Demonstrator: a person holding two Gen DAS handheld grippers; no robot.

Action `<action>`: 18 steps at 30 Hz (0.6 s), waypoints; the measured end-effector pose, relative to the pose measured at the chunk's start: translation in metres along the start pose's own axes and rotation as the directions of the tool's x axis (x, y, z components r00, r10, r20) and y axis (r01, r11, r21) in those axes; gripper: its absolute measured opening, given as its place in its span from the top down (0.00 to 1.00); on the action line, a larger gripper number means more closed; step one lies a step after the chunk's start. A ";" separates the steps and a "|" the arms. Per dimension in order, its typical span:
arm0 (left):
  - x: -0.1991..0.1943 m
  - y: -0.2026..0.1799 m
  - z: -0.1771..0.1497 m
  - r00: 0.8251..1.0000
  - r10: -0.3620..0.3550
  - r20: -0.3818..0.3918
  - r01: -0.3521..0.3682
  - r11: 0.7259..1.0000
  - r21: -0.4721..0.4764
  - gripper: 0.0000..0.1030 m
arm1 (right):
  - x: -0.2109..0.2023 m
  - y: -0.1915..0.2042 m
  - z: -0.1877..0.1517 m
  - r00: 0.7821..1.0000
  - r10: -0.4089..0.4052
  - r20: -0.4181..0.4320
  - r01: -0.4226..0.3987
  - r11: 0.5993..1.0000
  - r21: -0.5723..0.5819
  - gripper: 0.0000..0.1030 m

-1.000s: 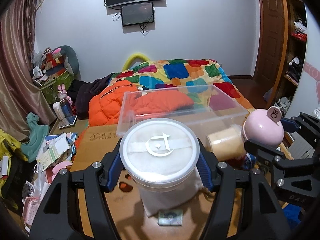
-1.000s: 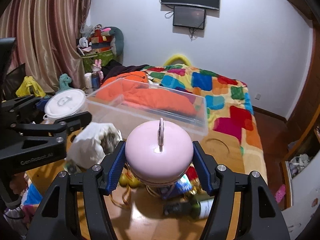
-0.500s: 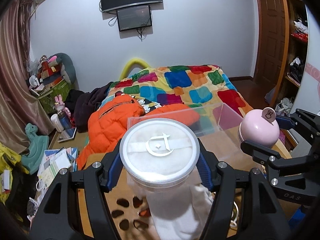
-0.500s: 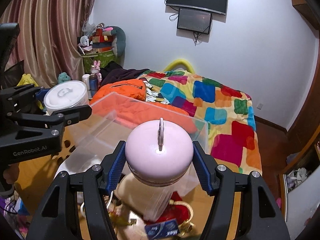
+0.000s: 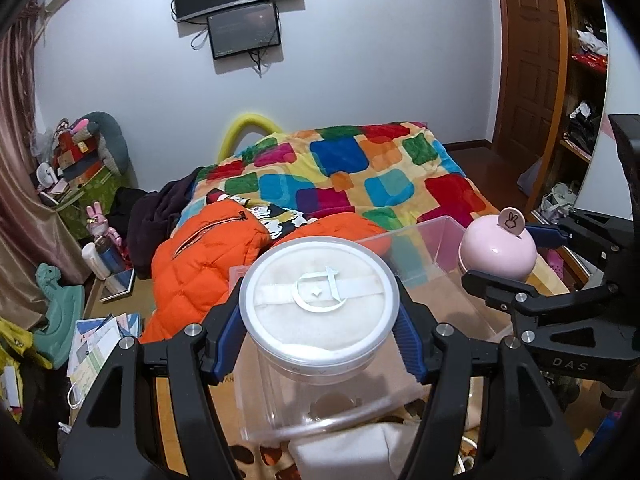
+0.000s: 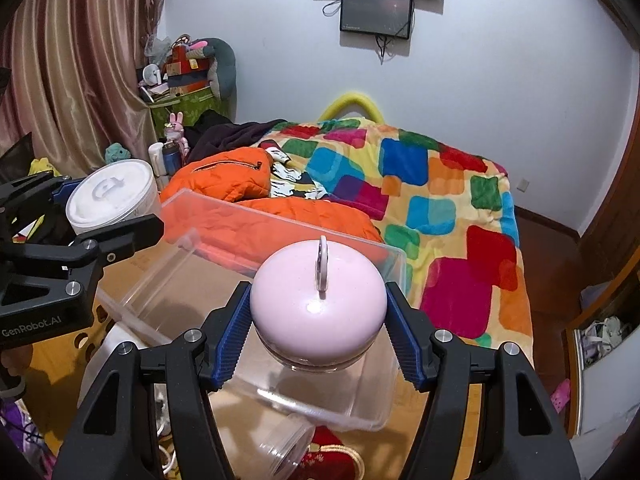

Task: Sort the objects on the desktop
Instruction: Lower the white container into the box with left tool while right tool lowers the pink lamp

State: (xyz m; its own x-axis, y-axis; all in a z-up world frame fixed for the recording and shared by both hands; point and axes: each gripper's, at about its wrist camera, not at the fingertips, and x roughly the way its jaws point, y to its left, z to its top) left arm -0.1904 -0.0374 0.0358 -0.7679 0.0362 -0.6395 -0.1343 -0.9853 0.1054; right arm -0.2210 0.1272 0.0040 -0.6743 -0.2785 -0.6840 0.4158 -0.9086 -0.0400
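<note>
At centre frame of the left wrist view, the left gripper (image 5: 320, 312) is clamped about half-open on a clear round jar with a white puff lid (image 5: 320, 300), blue pads pressing both sides. At right, the right gripper (image 5: 504, 256) grips a pink dome-lidded jar (image 5: 496, 250); in its own view, the pads (image 6: 236, 330) squeeze the dome at centre. Both jars hang over the clear plastic bin (image 6: 180, 280) on the wooden table (image 6: 56, 368). Orange jacket (image 5: 204, 256) behind, on bed.
</note>
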 end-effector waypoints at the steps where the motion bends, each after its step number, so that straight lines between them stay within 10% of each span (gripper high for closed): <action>1: 0.003 0.000 0.001 1.000 -0.002 -0.003 0.002 1.000 0.004 0.37 | 0.002 -0.001 0.002 1.000 -0.002 -0.005 0.002 1.000 -0.003 0.41; 18: 0.047 -0.001 0.008 0.994 0.015 -0.108 -0.005 0.996 0.088 0.37 | 0.045 0.002 0.014 0.987 0.066 -0.145 -0.074 0.996 -0.054 0.41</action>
State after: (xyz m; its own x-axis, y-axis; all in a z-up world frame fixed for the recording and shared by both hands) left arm -0.2317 -0.0331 0.0115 -0.6977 0.0036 -0.7164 -0.1853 -0.9669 0.1756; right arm -0.2592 0.1090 -0.0170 -0.5495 -0.2894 -0.7838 0.4969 -0.8674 -0.0280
